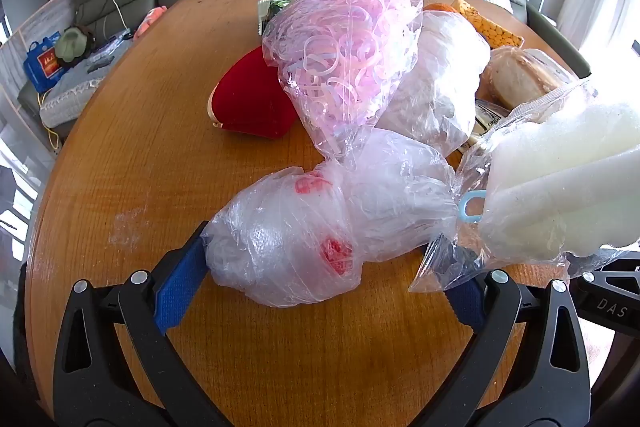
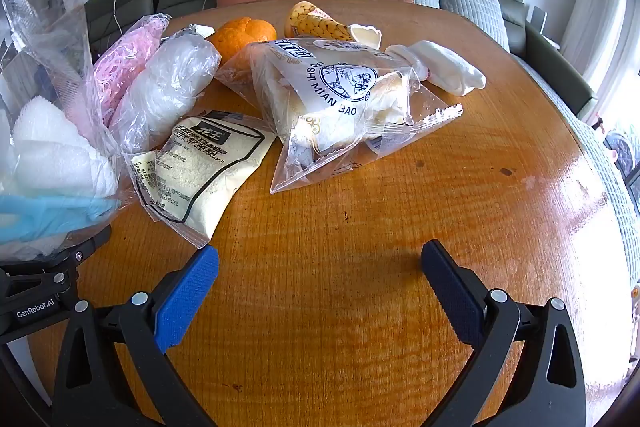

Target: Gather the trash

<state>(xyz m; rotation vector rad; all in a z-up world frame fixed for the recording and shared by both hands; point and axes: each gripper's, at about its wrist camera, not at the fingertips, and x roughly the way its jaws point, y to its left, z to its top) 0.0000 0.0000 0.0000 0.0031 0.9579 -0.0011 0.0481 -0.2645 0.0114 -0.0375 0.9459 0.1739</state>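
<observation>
The crumpled clear plastic bag with red scraps [image 1: 288,239], apparently light and slippery, sits between the wide-open left gripper [image 1: 316,283]; pinch its bunched middle.

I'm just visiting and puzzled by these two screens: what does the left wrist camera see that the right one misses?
Only the left wrist view shows the red velvet box and the clear bag with red bits. Only the right wrist view shows the orange, bread bag and powder packet. Both show the wooden table and the bag of pink strips.
</observation>
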